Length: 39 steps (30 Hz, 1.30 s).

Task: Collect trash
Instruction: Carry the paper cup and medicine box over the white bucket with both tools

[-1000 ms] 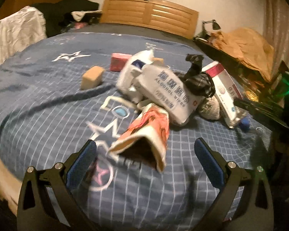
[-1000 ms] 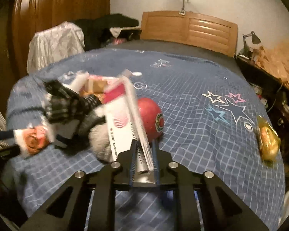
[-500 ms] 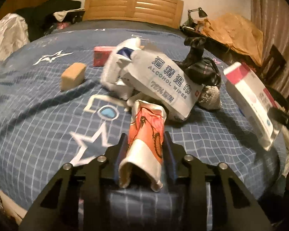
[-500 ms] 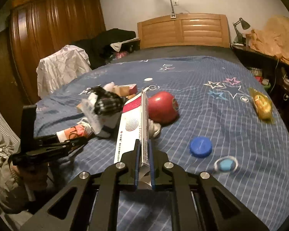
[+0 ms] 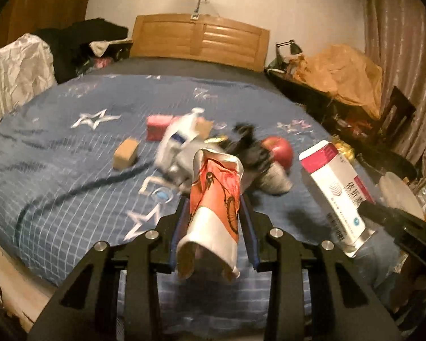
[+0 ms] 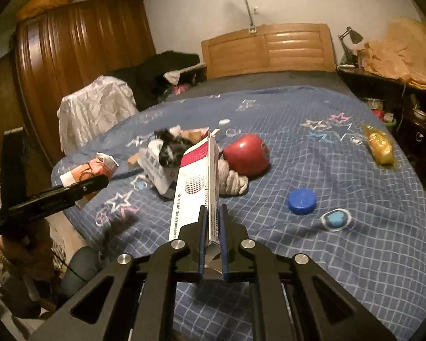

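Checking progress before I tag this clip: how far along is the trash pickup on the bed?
Done: nothing visibly binned; no bin in view. In hand: the left gripper is shut on an orange-and-white wrapper; the right gripper is shut on a flattened red-and-white box. Both are lifted off the bed. Left: the wipes pack, blue cap and yellow packet.

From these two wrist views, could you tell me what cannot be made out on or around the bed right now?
- Left wrist view: the pile behind the orange-and-white wrapper is motion-blurred; its wipes-pack print is unreadable.
- Right wrist view: the red-and-white box hides part of the grey bundle and the pile.
- Both views: no trash container is in frame.
- Right wrist view: the left gripper shows side-on; the wrapper's label is too small to read.
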Motion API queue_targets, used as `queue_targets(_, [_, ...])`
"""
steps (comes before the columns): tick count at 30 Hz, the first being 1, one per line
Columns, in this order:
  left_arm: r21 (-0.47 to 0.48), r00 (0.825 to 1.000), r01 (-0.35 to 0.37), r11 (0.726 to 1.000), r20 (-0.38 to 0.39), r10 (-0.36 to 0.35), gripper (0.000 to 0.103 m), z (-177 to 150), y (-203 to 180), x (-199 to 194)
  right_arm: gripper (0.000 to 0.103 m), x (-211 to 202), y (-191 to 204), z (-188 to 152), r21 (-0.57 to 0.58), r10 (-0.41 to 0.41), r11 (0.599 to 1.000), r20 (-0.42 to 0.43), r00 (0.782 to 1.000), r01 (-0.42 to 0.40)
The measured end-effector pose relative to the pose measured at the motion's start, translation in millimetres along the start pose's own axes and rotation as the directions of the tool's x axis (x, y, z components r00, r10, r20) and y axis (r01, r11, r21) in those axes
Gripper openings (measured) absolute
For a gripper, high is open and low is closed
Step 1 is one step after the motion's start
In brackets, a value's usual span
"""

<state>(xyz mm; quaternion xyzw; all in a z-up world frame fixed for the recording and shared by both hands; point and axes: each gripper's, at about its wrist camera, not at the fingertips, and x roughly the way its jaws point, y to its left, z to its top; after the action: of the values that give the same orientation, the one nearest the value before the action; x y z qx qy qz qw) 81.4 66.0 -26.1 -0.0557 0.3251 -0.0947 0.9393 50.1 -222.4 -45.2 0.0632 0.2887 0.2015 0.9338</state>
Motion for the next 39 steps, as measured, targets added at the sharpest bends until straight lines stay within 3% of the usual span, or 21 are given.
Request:
queue_targets(6, [0.071,0.998,0.065,0.995,-0.025,-0.063,0.034,21.9,-52.1,11.1,0.009,-54.3,-24.5,10.0,0.053,-0.082,0.996,0.104,0.991,0.077])
queue_targets(11, [0.162,0.992,0.125,0.979,-0.051,-0.119,0.034,34.6,-115.7,29.8,0.009,-110.6,-65.3,14.8,0.128,-0.212,0.973,0.183,0.96,0.19])
queue_targets(14, [0.202,0.983,0.177,0.963,-0.077,-0.165,0.034,40.4,-154.7,43.3,0.009,-146.1,-95.2,14.0,0.178,-0.311,0.944,0.207,0.927,0.277])
queue_targets(20, [0.317,0.966,0.257,0.913,-0.11,-0.234,0.034,41.8,-253.5,68.3,0.009,-219.0,-161.6,4.4,0.276,-0.504,0.853,0.213,0.837,0.443])
queue_targets(26, [0.395,0.938,0.347,0.851,-0.169,-0.303,0.034,35.3,-344.7,87.5,0.009,-286.1,-237.5,-11.5,0.367,-0.679,0.716,0.167,0.715,0.594])
queue_targets(30, [0.443,0.918,0.397,0.804,-0.193,-0.347,0.035,33.0,-398.3,96.4,0.009,-322.0,-279.7,-25.2,0.4,-0.747,0.642,0.132,0.652,0.654])
queue_targets(35, [0.449,0.888,0.46,0.766,-0.244,-0.391,0.035,30.8,-451.6,110.5,0.009,-338.1,-316.1,-36.2,0.4,-0.778,0.599,0.085,0.623,0.693])
queue_targets(39, [0.476,0.884,0.468,0.744,-0.247,-0.398,0.035,19.8,-486.7,119.5,0.009,-331.7,-328.2,-42.1,0.396,-0.783,0.585,0.05,0.619,0.708])
